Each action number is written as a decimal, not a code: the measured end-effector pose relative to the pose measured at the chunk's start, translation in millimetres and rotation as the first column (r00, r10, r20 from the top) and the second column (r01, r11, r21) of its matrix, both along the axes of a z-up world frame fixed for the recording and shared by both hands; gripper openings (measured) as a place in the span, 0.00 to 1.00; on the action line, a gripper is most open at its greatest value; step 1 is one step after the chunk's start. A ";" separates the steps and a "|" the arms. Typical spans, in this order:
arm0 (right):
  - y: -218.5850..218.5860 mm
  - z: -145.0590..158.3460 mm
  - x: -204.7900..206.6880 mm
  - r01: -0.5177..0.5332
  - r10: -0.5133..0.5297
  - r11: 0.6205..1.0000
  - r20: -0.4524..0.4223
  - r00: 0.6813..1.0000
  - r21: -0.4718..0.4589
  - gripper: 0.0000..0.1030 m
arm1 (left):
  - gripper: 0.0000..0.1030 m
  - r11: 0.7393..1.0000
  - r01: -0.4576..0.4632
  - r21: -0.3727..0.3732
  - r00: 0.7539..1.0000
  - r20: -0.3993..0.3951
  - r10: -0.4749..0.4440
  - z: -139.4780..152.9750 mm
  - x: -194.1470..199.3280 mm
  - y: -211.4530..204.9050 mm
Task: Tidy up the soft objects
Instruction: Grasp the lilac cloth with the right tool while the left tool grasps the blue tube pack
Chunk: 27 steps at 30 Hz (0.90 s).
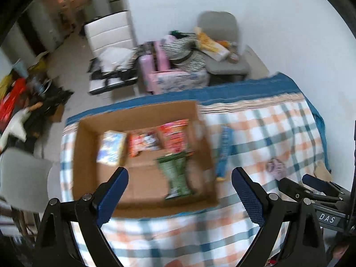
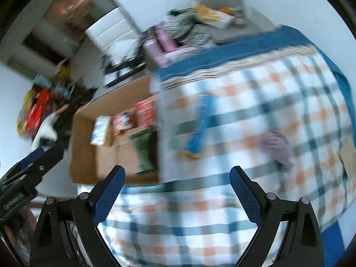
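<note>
1. Clearly, in the left wrist view, the sorting is partly done. The cardboard box (image 1: 142,155) sits on the checked cloth (image 1: 267,133) and already holds four soft packets: a pale blue-white packet (image 1: 112,148), an orange-red packet (image 1: 142,144), a red packet (image 1: 174,135) and a green packet (image 1: 176,178) lying nearer the front wall. The left tongs (image 1: 179,179) hang above the box, jaws spread wide and holding nothing. Left out on the cloth, to the right of the box, are a blue strip-like item (image 1: 223,153) just beside the box wall and a small purplish bundle (image 1: 276,169) further right. By my reading those two are what remains.

2. In the right wrist view, heavily blurred, the right tongs (image 2: 177,179) are likewise wide apart and empty, above the cloth. The blue item lies ahead and the purplish bundle off to the right, both apart from the jaws; the box is to the left.

3. The surface looks like a bed or low desk under the cloth, with a blue sheet (image 1: 222,89) at its far edge; I cannot tell which. Behind it stand a grey chair (image 1: 220,44) piled with clutter and a white chair (image 1: 109,37), on a pale floor.
</note>
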State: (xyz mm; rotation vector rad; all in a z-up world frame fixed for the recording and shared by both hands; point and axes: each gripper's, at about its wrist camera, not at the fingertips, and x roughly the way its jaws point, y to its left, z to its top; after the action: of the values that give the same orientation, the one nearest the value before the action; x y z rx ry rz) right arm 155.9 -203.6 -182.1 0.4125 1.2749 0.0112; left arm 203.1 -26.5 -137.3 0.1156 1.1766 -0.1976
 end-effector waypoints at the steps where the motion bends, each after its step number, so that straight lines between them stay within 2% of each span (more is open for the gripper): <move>1: -17.6 -2.7 -2.1 0.031 -0.031 1.000 -0.007 0.999 -0.005 0.94 | 0.92 0.999 0.035 0.007 0.999 -0.017 -0.035 -6.6 8.9 -23.0; 7: -110.2 -32.2 -8.0 0.180 -0.182 0.983 -0.076 0.980 -0.039 0.94 | 0.92 0.986 0.149 0.071 0.982 -0.132 -0.139 -57.3 54.7 -118.5; 9: -135.8 -48.1 -10.6 0.221 -0.223 0.975 -0.109 0.969 -0.029 0.94 | 0.90 0.982 0.170 0.077 0.974 -0.166 -0.156 -73.5 65.2 -139.2; 12: -166.4 -77.6 -11.4 0.275 -0.272 0.961 -0.171 0.947 -0.006 0.94 | 0.87 0.981 0.184 0.067 0.951 -0.263 -0.161 -108.3 83.2 -164.7; 17: -198.3 -133.5 -10.6 0.373 -0.339 0.924 -0.276 0.899 0.081 0.94 | 0.81 0.981 0.182 0.069 0.906 -0.399 -0.140 -163.9 102.2 -182.7; 19: -204.3 -155.4 -9.2 0.404 -0.357 0.909 -0.311 0.881 0.102 1.00 | 0.81 0.980 0.179 0.082 0.885 -0.449 -0.124 -188.7 109.9 -185.4; 27: -206.6 -203.3 1.2 0.427 -0.356 0.895 -0.373 0.857 0.126 1.00 | 0.81 0.975 0.175 0.136 0.824 -0.562 -0.070 -258.6 122.6 -190.1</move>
State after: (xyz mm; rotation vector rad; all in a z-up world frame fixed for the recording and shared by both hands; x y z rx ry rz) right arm 157.1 -410.2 -385.3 0.8820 1.5152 -0.2924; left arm 325.7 -216.6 -395.9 0.3132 1.7758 -0.2464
